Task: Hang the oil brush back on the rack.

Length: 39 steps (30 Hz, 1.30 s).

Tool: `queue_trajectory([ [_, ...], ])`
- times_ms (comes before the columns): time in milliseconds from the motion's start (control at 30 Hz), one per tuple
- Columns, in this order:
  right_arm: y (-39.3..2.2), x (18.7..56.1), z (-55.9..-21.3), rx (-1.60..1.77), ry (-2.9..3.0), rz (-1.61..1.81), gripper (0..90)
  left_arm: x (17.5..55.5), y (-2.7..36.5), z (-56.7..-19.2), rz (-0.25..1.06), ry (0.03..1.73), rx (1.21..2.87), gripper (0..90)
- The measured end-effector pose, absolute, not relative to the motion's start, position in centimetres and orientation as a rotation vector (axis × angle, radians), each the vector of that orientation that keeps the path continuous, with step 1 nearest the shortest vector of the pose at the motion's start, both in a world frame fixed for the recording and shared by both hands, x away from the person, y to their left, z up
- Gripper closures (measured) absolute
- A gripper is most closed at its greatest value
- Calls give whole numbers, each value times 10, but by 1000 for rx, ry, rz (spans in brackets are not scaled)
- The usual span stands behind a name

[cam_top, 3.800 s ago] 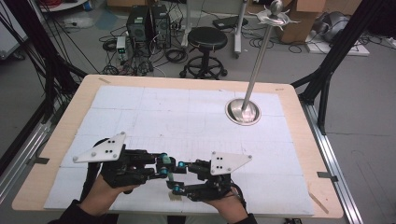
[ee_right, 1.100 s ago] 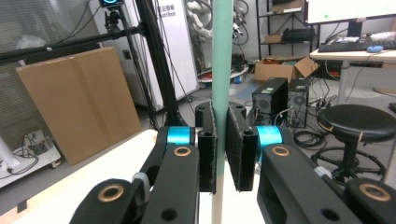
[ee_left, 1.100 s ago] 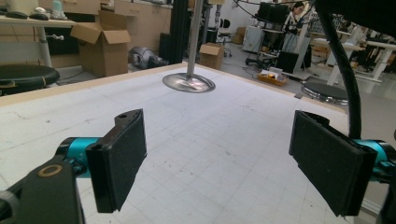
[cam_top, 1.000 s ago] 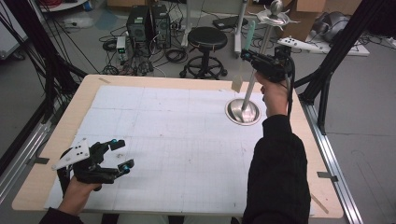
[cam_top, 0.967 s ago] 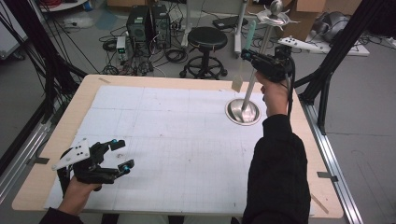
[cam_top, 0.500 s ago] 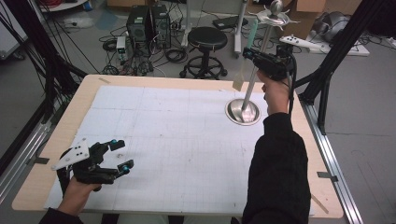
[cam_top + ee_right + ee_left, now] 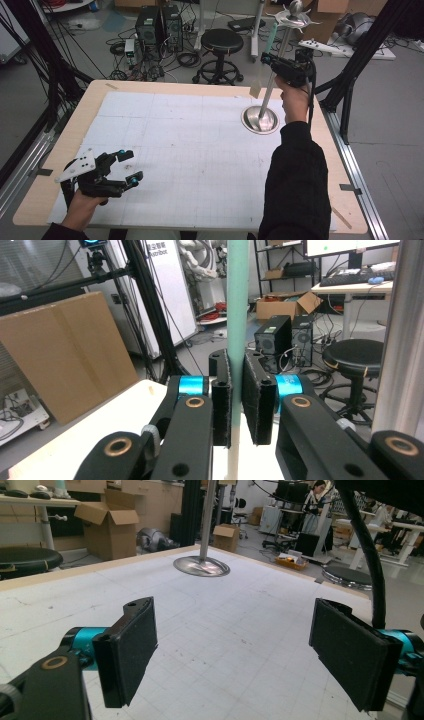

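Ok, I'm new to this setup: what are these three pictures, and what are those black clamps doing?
There is no robot here: a person holds a two-jaw clamp tool in each hand. The high view looks down on the table, covered by a white gridded sheet. On it stands a metal stand, a pole on a round base. The other two pictures come from cameras riding on the tools, looking along their black jaws. The left gripper hovers low near the table's near left corner, jaws wide open with nothing between them. The right gripper is raised beside the pole, and its jaws are closed on a long pale green stick that stands upright. What that stick is, I cannot tell.
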State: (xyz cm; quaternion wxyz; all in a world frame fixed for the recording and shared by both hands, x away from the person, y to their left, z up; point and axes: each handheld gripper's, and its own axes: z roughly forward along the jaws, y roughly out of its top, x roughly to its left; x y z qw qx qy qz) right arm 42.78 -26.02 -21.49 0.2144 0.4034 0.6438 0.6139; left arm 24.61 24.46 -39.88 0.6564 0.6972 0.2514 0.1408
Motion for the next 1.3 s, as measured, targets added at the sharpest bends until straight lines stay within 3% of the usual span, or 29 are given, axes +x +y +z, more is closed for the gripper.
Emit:
queue_trajectory([
  [300, -260, 427, -215, 1139, 1769, 1678, 812, 246, 245, -399, 319, 574, 1580, 198],
  [367, -260, 426, -217, 1160, 1756, 1690, 674, 246, 245, -399, 320, 572, 1582, 198],
  [533, -261, 414, -224, 1155, 1744, 1624, 500, 246, 245, -400, 321, 580, 1582, 197],
  [600, -262, 404, -231, 1163, 1719, 1578, 423, 246, 245, -401, 321, 589, 1574, 196],
  [833, -267, 357, -275, 1153, 1769, 1481, 296, 246, 247, -403, 317, 619, 1542, 195],
  [1100, -264, 295, -328, 1113, 1813, 1502, 206, 244, 247, -403, 310, 637, 1510, 195],
  [1300, -264, 254, -363, 1059, 1859, 1445, 189, 245, 248, -403, 312, 650, 1498, 195],
])
